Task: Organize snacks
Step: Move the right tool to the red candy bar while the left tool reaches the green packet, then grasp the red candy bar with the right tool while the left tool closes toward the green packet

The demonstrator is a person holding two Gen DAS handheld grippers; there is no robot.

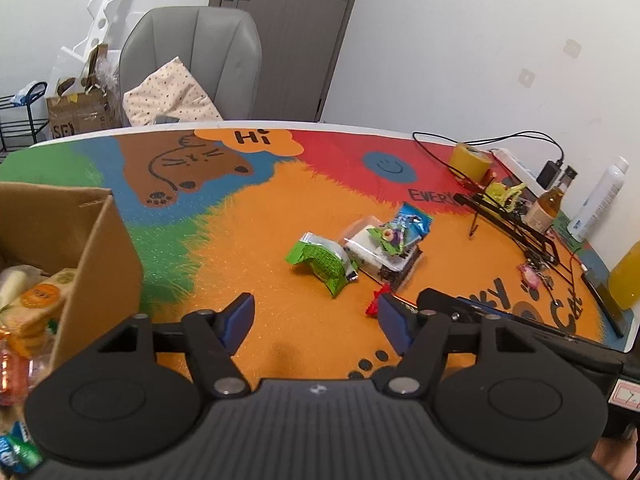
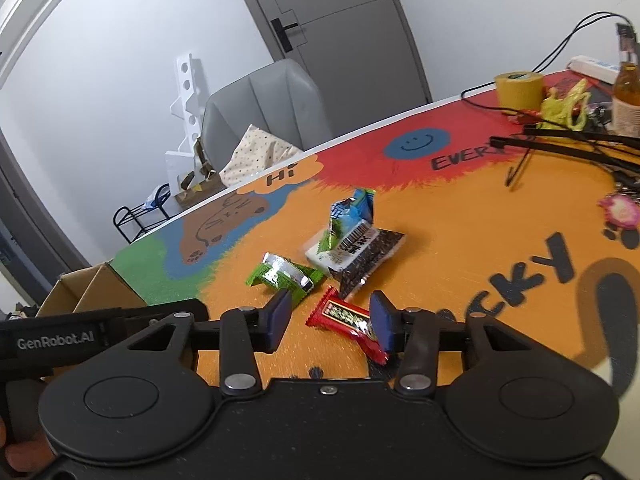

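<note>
Bright even indoor light, soft shadows under the tongs, strong fisheye bending at edges, dark vignetted corners

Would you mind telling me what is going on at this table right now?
A person is sorting snacks into a cardboard box with two handheld claws. The right claw straddles a red snack packet, not visibly pinching it. The left claw hangs open and empty near the green packet; several packets remain on the table.

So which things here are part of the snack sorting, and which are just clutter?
Job: cardboard box, green packet, red packet, blue packet, white and dark packets.
Clutter: tape roll, brown bottle, white spray can, cables.
</note>
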